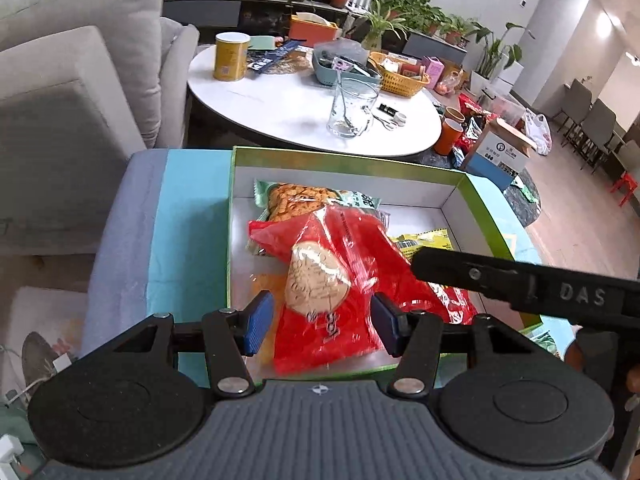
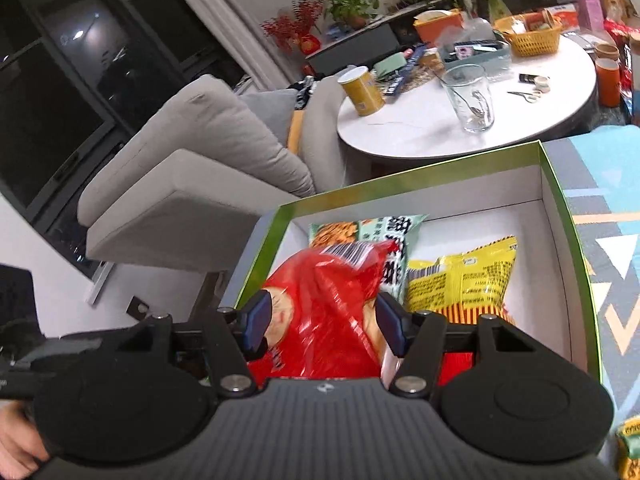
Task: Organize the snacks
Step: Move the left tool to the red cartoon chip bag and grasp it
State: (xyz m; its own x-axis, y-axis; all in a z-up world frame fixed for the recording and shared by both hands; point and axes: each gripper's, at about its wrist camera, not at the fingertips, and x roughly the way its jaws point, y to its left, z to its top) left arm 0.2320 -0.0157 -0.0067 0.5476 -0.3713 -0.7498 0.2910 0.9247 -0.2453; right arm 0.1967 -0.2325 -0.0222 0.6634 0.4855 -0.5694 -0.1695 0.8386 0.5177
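Note:
A green-rimmed box (image 1: 484, 204) with a white inside sits on a blue patterned cloth and shows in the right wrist view too (image 2: 556, 184). In it lie a red biscuit bag (image 1: 340, 280), a green snack bag (image 1: 304, 196) and a yellow snack bag (image 1: 428, 240). My left gripper (image 1: 323, 322) is open, its blue pads either side of the red bag's near end. In the right wrist view my right gripper (image 2: 323, 326) is open around the red bag (image 2: 328, 304), beside the yellow bag (image 2: 464, 280) and green bag (image 2: 360, 232). The right gripper's black body (image 1: 520, 280) crosses the left view.
A white oval table (image 1: 280, 108) beyond the box holds a glass jug (image 1: 352, 108), a yellow can (image 1: 230, 56), a teal tray and an orange basket (image 1: 400, 74). A grey sofa (image 1: 72, 92) stands left. Bags and boxes sit on the floor at right.

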